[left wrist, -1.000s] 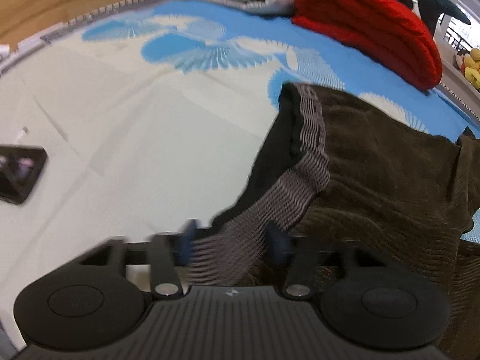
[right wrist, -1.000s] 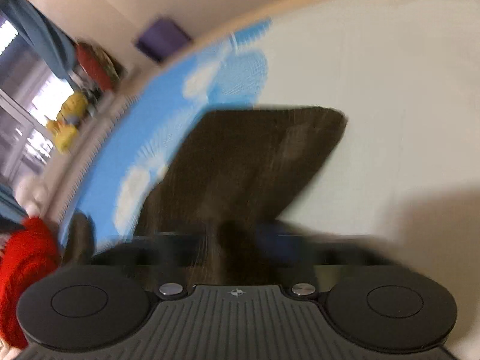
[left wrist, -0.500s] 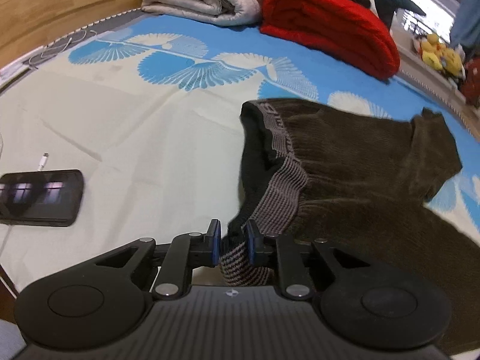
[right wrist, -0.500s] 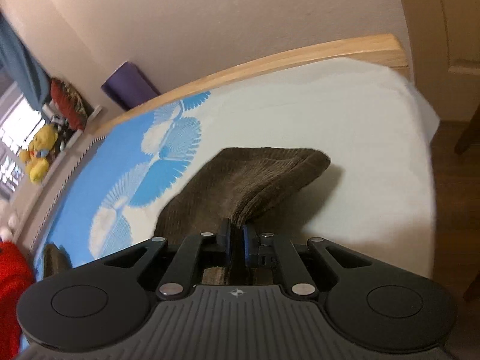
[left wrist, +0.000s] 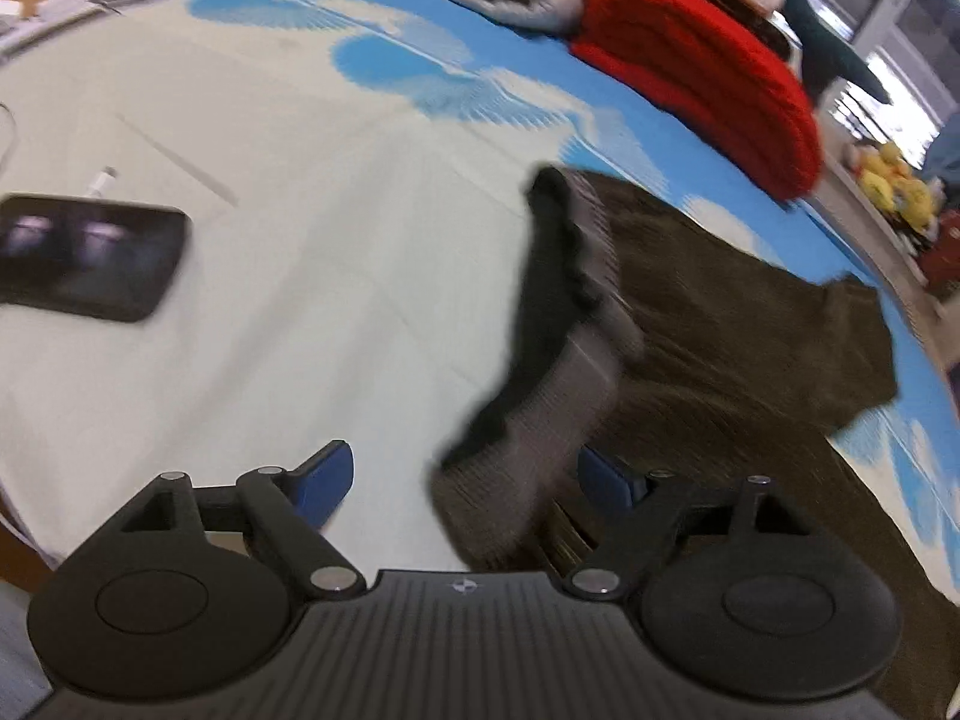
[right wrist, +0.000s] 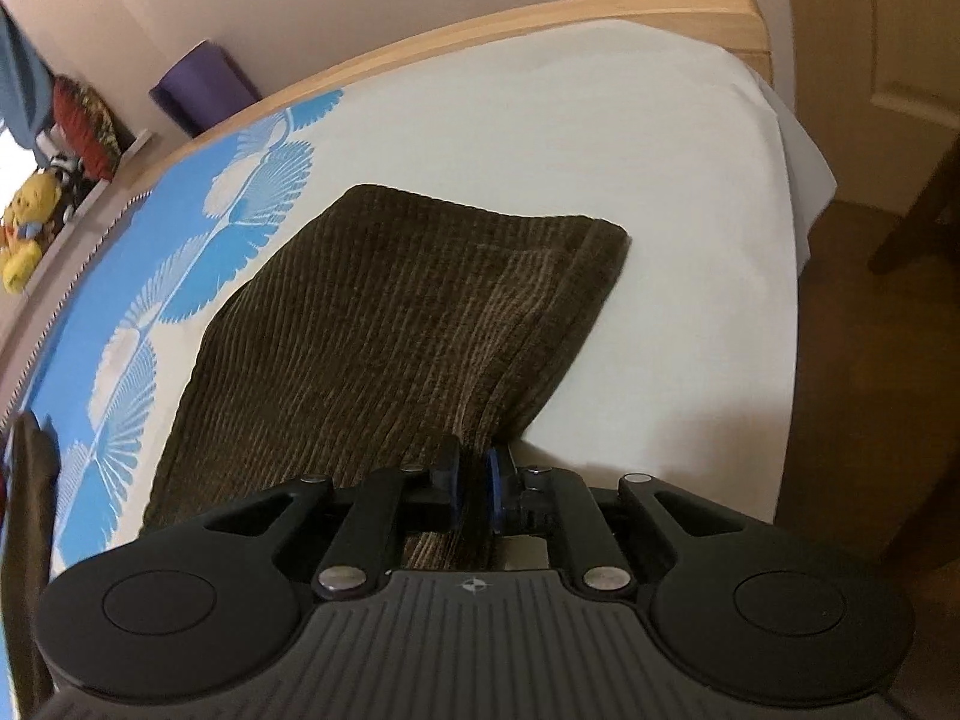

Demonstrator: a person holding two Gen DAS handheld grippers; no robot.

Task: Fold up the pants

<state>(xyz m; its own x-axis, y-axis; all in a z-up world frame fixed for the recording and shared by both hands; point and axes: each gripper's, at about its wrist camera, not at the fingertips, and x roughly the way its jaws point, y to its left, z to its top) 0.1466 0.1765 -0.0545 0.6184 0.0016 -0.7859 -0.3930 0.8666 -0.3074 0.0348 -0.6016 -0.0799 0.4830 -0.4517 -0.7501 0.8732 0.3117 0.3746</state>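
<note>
- Lying across the bed sheet, the brown pants spread flat with the grey waistband bunched near the left gripper.
- Left gripper's jaws have just been opening — now spread wide, waistband between them but not pressed.
- Right gripper is pinching a pant leg — pads pressed together on the cloth.
- A phone lies well apart on the sheet.
</note>
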